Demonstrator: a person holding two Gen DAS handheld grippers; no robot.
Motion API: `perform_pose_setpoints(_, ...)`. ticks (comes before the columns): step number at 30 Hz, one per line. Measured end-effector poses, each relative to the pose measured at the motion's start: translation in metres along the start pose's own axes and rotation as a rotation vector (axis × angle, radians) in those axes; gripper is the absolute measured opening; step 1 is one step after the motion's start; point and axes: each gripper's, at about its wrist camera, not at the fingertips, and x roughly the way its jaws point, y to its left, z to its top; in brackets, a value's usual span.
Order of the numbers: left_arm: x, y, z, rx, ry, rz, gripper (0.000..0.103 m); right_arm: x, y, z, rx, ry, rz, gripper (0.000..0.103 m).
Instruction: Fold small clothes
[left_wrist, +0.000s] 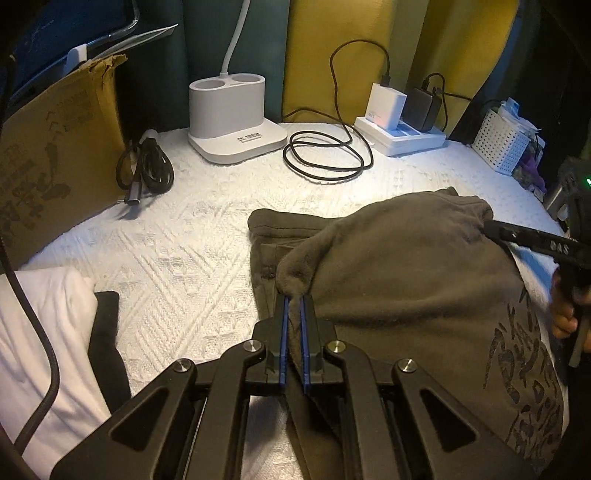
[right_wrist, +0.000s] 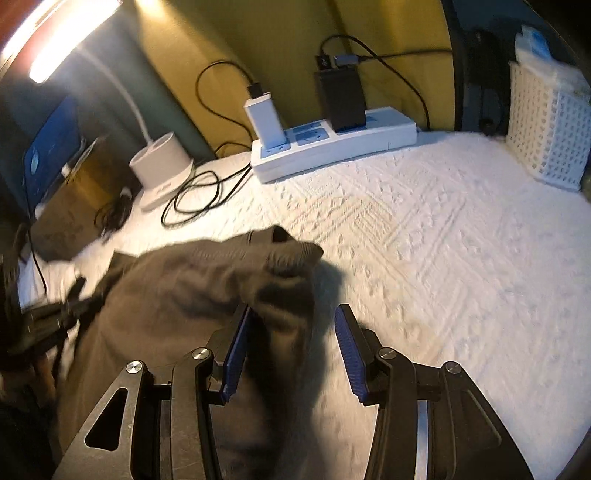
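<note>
A dark olive-brown garment (left_wrist: 406, 280) with a dark print lies folded over itself on the white textured bedspread (left_wrist: 177, 251). My left gripper (left_wrist: 294, 301) is shut on a fold of its edge at the near left. In the right wrist view the same garment (right_wrist: 192, 295) is bunched at the left. My right gripper (right_wrist: 295, 314) is open, its jaws wide apart, with a fold of the cloth hanging between them against the left finger. The right gripper also shows in the left wrist view (left_wrist: 491, 227) at the garment's far right corner.
At the back stand a white lamp base (left_wrist: 232, 118), a coiled black cable (left_wrist: 325, 155), a power strip with chargers (left_wrist: 402, 133) and a white mesh basket (left_wrist: 502, 144). A cardboard box (left_wrist: 55, 155) is at the left. White and black cloth (left_wrist: 55, 332) lies near left.
</note>
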Motion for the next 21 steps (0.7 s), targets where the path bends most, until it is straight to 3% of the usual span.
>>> perform_pose_setpoints(2, 0.001, 0.001, 0.0, 0.002, 0.002, -0.003, 0.005, 0.005, 0.0, 0.006, 0.008, -0.006, 0.019, 0.048)
perform_pose_setpoints(4, 0.001, 0.002, 0.001, 0.004, 0.004, -0.006, 0.005, 0.011, 0.002, 0.012, 0.006, -0.01, 0.034, 0.032)
perform_pose_setpoints(7, 0.002, 0.001, 0.001, 0.013, 0.006, -0.004, 0.005, 0.021, 0.004, 0.019, 0.003, -0.018, 0.014, 0.024)
perform_pose_setpoints(16, -0.008, -0.001, 0.011, -0.008, 0.009, 0.013, 0.009, 0.026, 0.017, 0.027, -0.089, -0.024, -0.061, 0.023)
perform_pose_setpoints(19, -0.019, -0.001, 0.015, -0.016, -0.026, 0.034, 0.025, 0.015, 0.021, 0.026, -0.102, -0.033, -0.092, 0.023)
perform_pose_setpoints(21, -0.026, -0.001, 0.016, -0.035, -0.051, 0.016, 0.048, 0.009, 0.022, 0.024, -0.111, -0.032, -0.11, 0.024)
